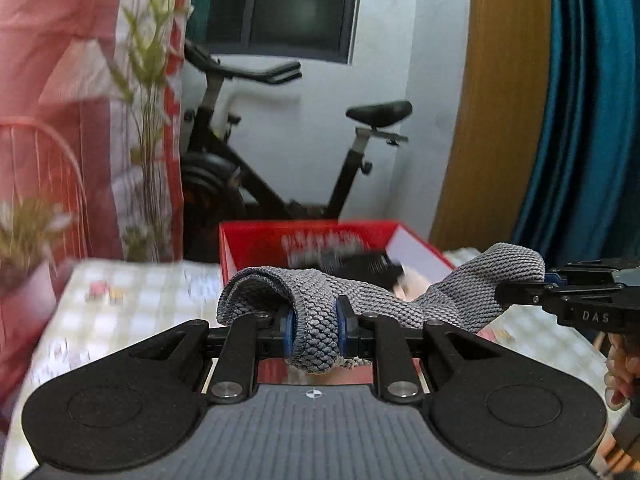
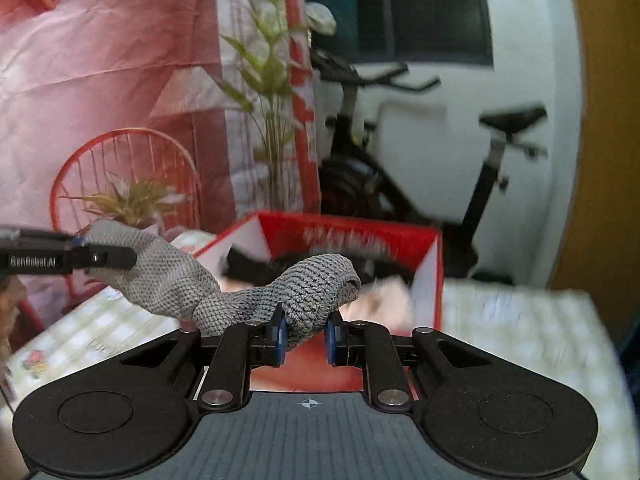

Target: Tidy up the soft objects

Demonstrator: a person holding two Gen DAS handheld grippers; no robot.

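A grey knitted cloth point(image 1: 400, 300) hangs stretched between both grippers above the table, in front of a red box point(image 1: 256, 240). My left gripper point(image 1: 314, 326) is shut on one end of the cloth. My right gripper point(image 2: 306, 334) is shut on the other end point(image 2: 316, 284); it also shows at the right of the left wrist view point(image 1: 520, 290). The left gripper shows at the left of the right wrist view point(image 2: 108, 258). The red box point(image 2: 400, 240) holds dark and pale soft items, blurred.
The table carries a pale checked cloth point(image 1: 132, 292). A potted plant point(image 2: 132, 200) and a red wire chair point(image 2: 80, 168) stand at the left. An exercise bike point(image 1: 280, 152) stands behind the box. A wooden panel point(image 1: 500, 120) and teal curtain point(image 1: 580, 120) are at the right.
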